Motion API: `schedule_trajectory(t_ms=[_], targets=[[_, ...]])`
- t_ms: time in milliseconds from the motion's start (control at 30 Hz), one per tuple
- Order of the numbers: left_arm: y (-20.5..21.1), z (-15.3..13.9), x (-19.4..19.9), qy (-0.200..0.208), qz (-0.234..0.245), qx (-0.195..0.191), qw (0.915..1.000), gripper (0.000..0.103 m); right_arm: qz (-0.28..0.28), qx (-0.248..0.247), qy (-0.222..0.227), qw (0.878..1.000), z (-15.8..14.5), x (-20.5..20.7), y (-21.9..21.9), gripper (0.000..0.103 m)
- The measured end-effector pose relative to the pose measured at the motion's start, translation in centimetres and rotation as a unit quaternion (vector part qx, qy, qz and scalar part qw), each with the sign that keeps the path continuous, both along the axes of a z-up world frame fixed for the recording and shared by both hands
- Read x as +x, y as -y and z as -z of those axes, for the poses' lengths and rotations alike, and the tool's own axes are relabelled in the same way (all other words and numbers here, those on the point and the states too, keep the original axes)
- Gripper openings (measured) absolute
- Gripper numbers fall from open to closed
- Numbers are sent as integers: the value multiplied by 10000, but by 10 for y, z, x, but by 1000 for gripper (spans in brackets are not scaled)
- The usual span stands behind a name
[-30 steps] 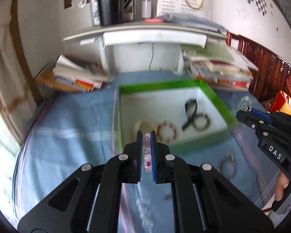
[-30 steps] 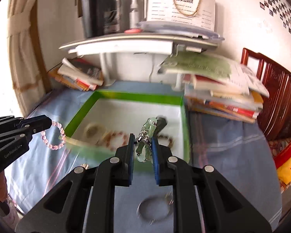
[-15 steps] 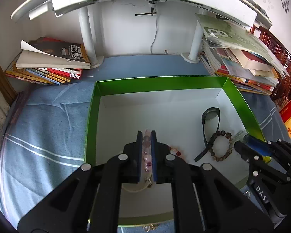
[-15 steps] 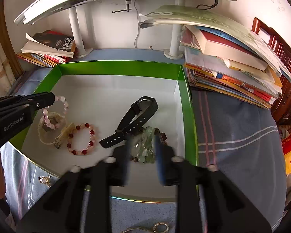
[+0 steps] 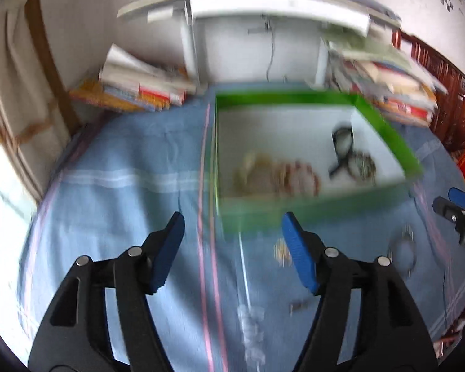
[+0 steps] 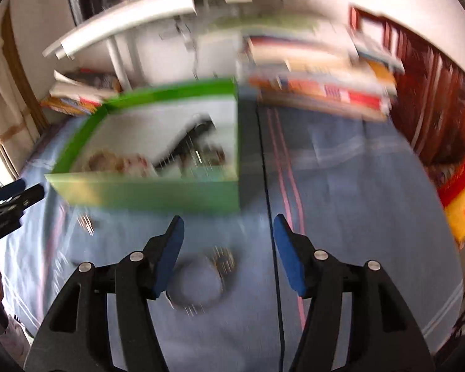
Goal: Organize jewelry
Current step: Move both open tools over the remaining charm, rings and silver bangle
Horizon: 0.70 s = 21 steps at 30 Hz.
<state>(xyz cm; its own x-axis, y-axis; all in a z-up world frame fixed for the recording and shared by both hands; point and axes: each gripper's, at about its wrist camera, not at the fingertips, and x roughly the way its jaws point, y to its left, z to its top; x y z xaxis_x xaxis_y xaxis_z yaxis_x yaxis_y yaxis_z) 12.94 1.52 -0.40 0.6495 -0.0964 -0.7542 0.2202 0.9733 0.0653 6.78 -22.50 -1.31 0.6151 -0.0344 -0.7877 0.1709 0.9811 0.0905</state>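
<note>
A green box with a white floor stands on the blue cloth; it also shows in the right wrist view. Inside lie bead bracelets and a black strap, blurred. My left gripper is open and empty, just in front of the box's near wall. My right gripper is open and empty, in front of the box's near right corner. A ring-shaped bracelet lies on the cloth just below the right fingers; it also shows in the left wrist view. Small jewelry pieces lie on the cloth.
Book stacks stand behind the box at left and right. A white shelf spans the back. A dark wooden chair and a red-yellow bag are at the right. A clear beaded strand lies on the cloth.
Both grippers have opened and pulled back out of the box. The pink bead bracelet and the green jade piece they held are no longer in the fingers.
</note>
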Motion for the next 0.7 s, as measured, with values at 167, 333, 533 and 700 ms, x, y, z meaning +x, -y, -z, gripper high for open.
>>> schedule_trajectory(t_ms=[167, 333, 533, 700], targets=[[4, 39, -27, -542, 240, -5, 9982, 66, 149, 131, -380, 9991, 33, -19, 2, 59], [12, 52, -35, -653, 367, 31, 9972, 68, 331, -214, -477, 9981, 43, -20, -2, 59], [9, 54, -30, -679, 242, -24, 9974, 68, 180, -168, -464, 9986, 45, -19, -9, 59], [-11, 56, -22, -681, -182, -61, 9975, 71, 83, -107, -556, 9984, 51, -13, -16, 59]])
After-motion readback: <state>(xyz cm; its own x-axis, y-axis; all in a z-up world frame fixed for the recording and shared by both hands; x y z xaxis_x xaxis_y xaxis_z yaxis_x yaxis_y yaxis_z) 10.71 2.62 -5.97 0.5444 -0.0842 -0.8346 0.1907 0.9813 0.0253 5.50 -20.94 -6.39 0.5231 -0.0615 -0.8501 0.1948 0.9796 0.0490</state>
